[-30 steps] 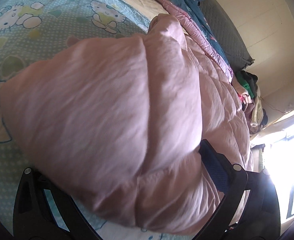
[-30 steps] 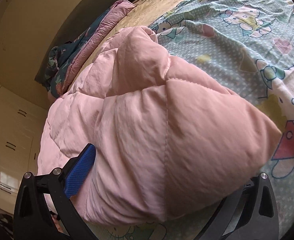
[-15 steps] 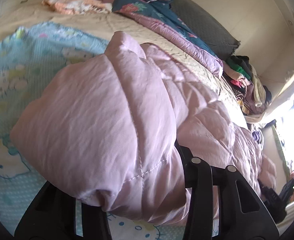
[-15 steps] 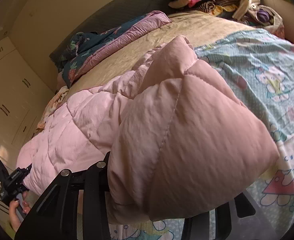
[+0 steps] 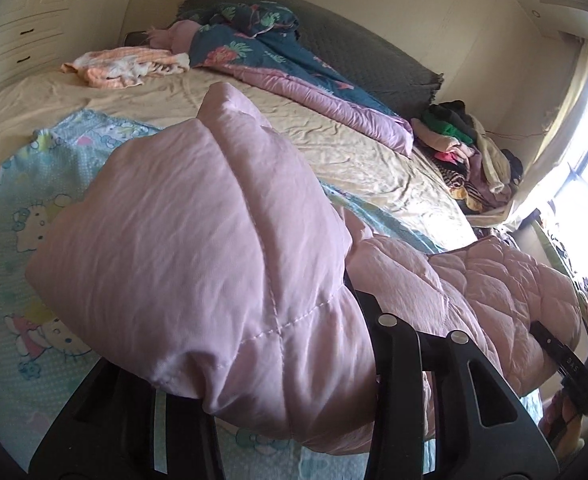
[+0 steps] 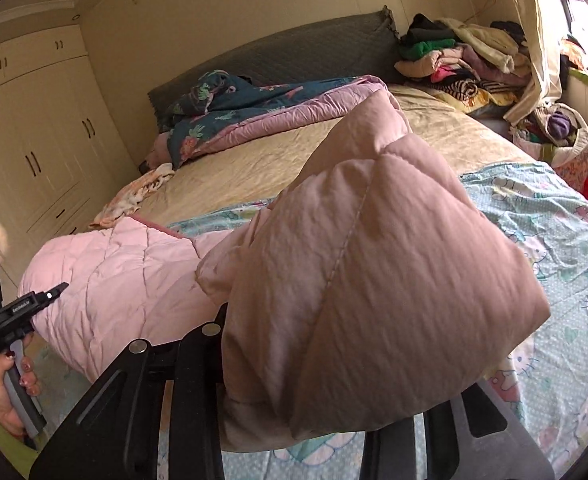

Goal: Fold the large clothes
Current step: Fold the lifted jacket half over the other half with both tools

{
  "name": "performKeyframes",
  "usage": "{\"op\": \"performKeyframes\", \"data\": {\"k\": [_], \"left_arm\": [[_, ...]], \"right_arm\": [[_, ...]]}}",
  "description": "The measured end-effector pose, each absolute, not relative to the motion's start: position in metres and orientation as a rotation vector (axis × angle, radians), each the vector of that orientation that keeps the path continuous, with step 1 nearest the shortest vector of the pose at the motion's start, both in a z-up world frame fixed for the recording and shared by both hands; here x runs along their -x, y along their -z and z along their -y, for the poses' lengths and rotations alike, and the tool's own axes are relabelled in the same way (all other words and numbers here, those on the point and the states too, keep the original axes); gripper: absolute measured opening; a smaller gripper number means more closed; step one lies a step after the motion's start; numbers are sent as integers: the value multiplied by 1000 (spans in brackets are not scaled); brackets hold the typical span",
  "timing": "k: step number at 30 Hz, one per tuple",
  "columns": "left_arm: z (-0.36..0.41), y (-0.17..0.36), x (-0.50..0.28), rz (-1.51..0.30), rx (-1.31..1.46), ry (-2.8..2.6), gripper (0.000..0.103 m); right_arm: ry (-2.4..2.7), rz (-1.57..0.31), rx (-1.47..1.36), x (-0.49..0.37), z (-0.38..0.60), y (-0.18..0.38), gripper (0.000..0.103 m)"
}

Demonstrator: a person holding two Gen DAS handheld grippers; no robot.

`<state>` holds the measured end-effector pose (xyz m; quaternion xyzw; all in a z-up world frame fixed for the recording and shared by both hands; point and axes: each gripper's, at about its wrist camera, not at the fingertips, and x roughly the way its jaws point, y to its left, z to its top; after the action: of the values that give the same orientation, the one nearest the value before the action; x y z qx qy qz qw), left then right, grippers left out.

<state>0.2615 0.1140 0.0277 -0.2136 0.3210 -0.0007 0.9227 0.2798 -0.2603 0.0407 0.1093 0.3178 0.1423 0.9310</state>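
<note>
Sunlight from a window at the right is washing over a bedroom in the left wrist view, where a wide bed with a beige sheet (image 5: 346, 152) is carrying a pale blue cartoon-cat print blanket (image 5: 17, 240) and a dark floral quilt with a mauve lining (image 5: 294, 68) along the grey padded headboard (image 5: 358, 52). The left gripper (image 5: 277, 392) is pinching a thick corner of the pink quilted padded garment (image 5: 197, 248) between its black fingers (image 5: 398, 360), its jaws narrowed onto the fabric and holding it above the blanket; the rest of the garment is trailing right toward the other hand-held tool at the frame edge.

Cream wardrobe doors (image 6: 41, 148) are lining the left wall in the right wrist view, and a heap of mixed clothes (image 6: 458, 60) is sitting at the bed's far corner. The right gripper (image 6: 314, 412) is closing on another corner of the same pink garment (image 6: 374, 272), fabric bulging between its fingers above the cartoon blanket (image 6: 554, 224). At lower left the person's left hand (image 6: 9, 388) is gripping its tool's handle.
</note>
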Motion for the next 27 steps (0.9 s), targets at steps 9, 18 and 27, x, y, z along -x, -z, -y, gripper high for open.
{"op": "performKeyframes", "data": {"k": [9, 18, 27], "left_arm": [[-113, -28, -215, -663, 429, 27, 31], [-116, -25, -190, -658, 431, 34, 31], [-121, -14, -170, -664, 435, 35, 31]], "right_arm": [[-288, -661, -203, -225, 264, -48, 30], [-281, -653, -206, -193, 261, -48, 30], [-278, -648, -224, -176, 261, -43, 30]]}}
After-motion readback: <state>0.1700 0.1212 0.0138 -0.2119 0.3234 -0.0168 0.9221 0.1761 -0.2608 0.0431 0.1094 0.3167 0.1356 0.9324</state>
